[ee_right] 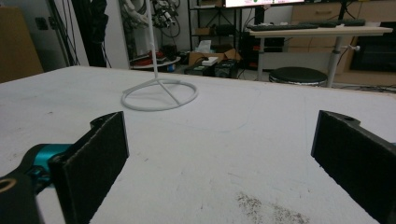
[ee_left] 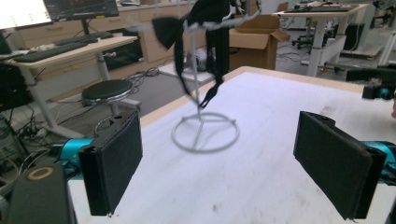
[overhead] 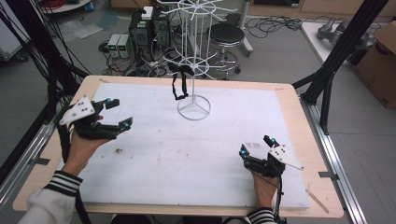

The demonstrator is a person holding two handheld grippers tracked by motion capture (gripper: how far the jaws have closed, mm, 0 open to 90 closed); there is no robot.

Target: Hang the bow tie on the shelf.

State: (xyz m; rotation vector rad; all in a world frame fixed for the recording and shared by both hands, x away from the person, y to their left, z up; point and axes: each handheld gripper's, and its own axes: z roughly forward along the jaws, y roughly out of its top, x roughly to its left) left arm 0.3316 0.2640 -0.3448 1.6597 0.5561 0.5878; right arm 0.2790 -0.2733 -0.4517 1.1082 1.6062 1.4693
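Observation:
A white wire display stand [overhead: 194,56] rises from a ring base [overhead: 194,110] at the back middle of the white table [overhead: 187,158]. A black bow tie with its strap [overhead: 180,81] hangs from one of the stand's lower hooks; it shows blurred as the black bow tie [ee_left: 205,28] in the left gripper view. My left gripper [overhead: 119,113] is held above the table's left side, open, with nothing between its jaws. My right gripper [overhead: 257,146] rests low at the front right, open and empty, facing the ring base [ee_right: 159,95].
The table has a wooden rim [overhead: 299,116]. Black frame posts [overhead: 345,46] stand at the right and left. Behind the table are a stool [overhead: 227,35], computer cases [overhead: 140,30] and cables on the floor. A cardboard box [overhead: 380,65] sits at the far right.

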